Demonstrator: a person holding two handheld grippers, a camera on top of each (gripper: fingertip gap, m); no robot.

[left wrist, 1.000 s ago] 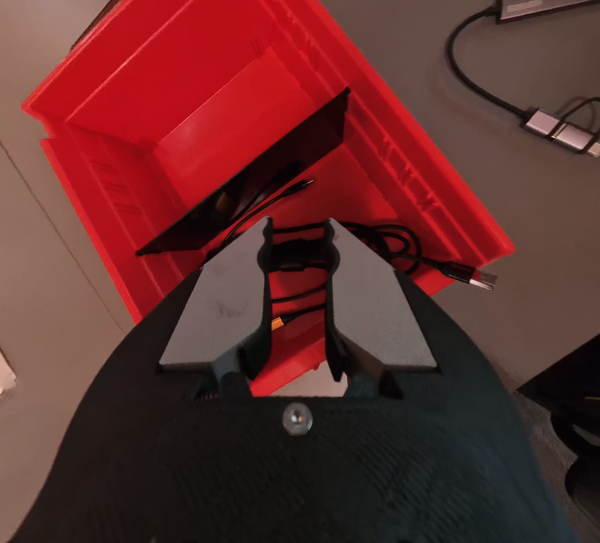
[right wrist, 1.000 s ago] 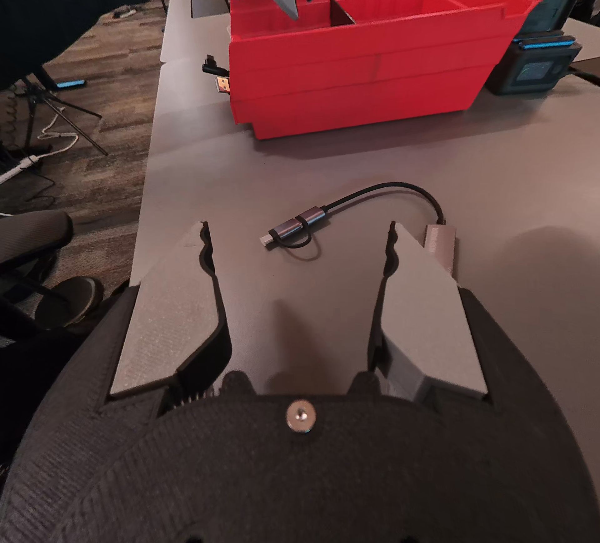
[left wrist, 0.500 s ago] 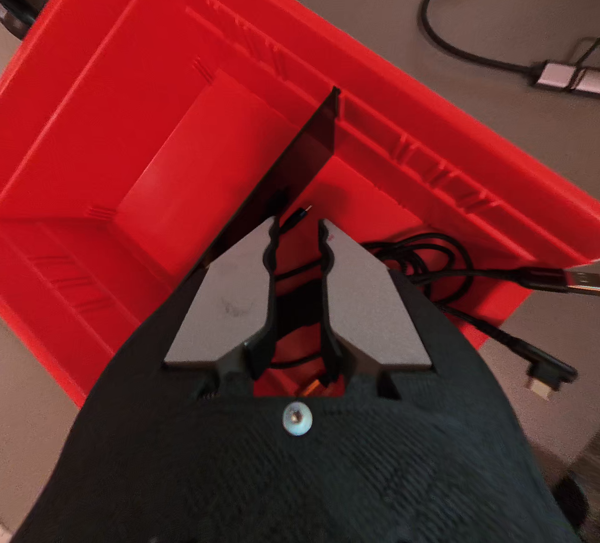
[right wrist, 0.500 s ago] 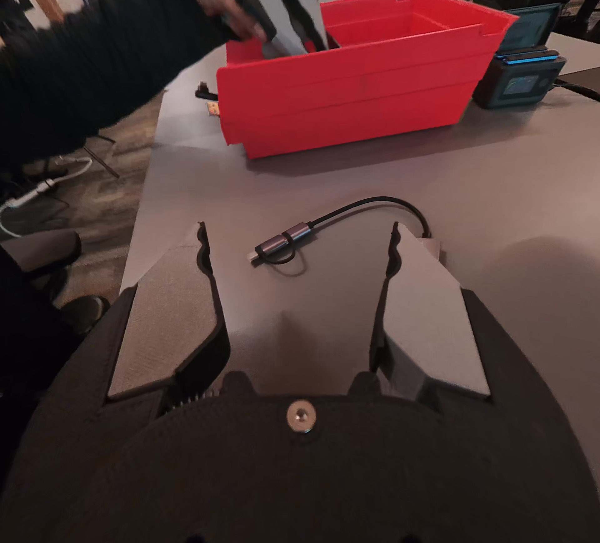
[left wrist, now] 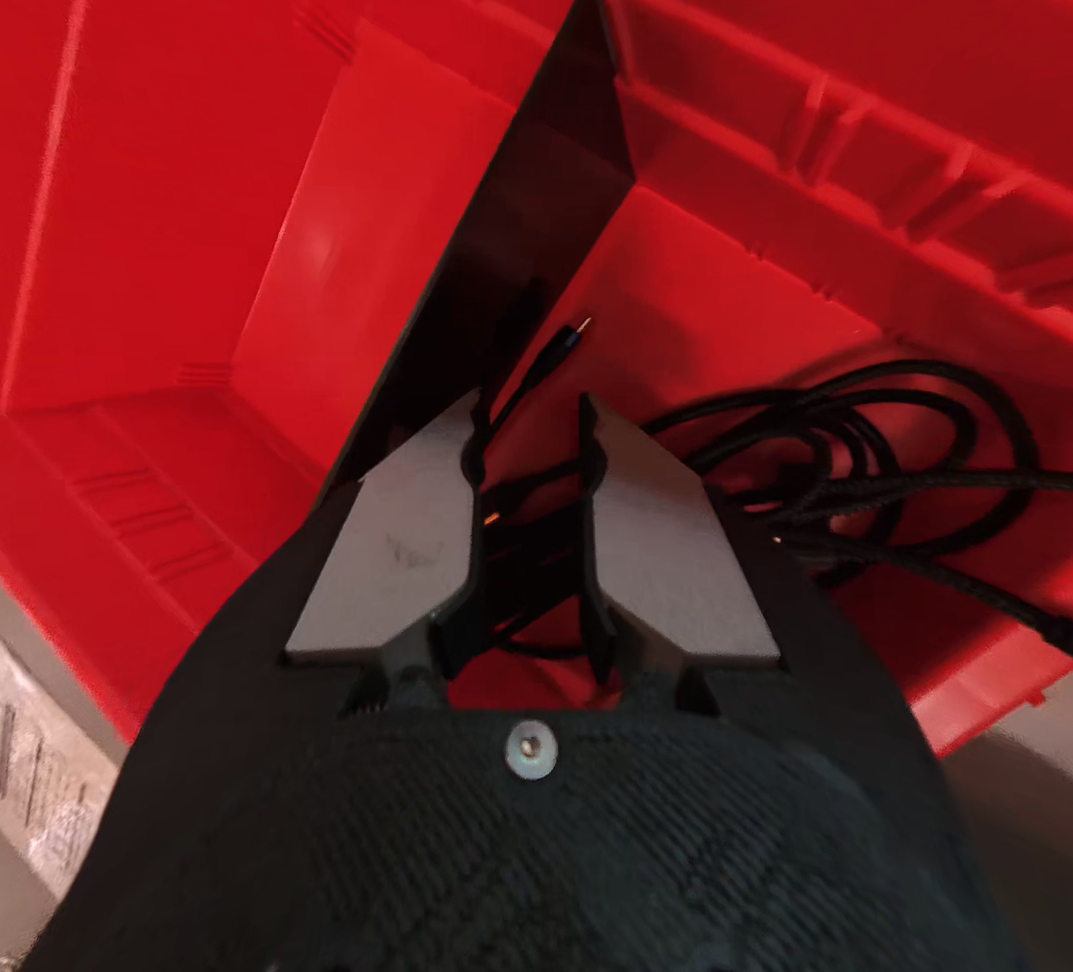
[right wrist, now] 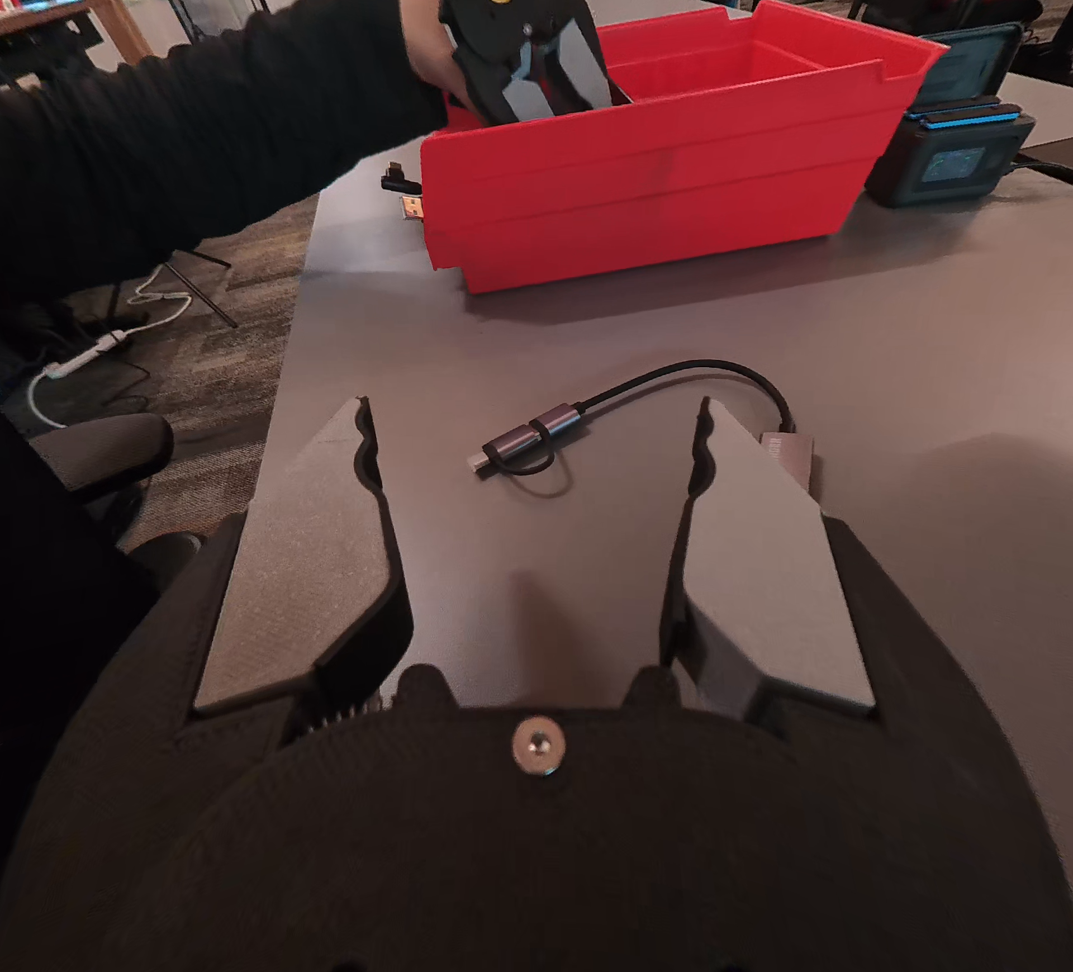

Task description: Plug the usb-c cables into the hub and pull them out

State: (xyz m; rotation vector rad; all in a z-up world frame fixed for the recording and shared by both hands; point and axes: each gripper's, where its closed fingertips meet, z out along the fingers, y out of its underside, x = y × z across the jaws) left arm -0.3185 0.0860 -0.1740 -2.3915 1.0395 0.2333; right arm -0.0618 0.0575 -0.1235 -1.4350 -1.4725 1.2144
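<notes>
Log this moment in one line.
left gripper: open, inside red plastic bin over black cables | right gripper: open, above grey table

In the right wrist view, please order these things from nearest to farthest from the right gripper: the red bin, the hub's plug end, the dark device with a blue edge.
Measured from the right gripper:
1. The hub's plug end, lying on the table just ahead, between the open fingers.
2. The red bin, farther back, in the middle.
3. The dark device with a blue edge, behind the bin's right end, on the far right.
</notes>
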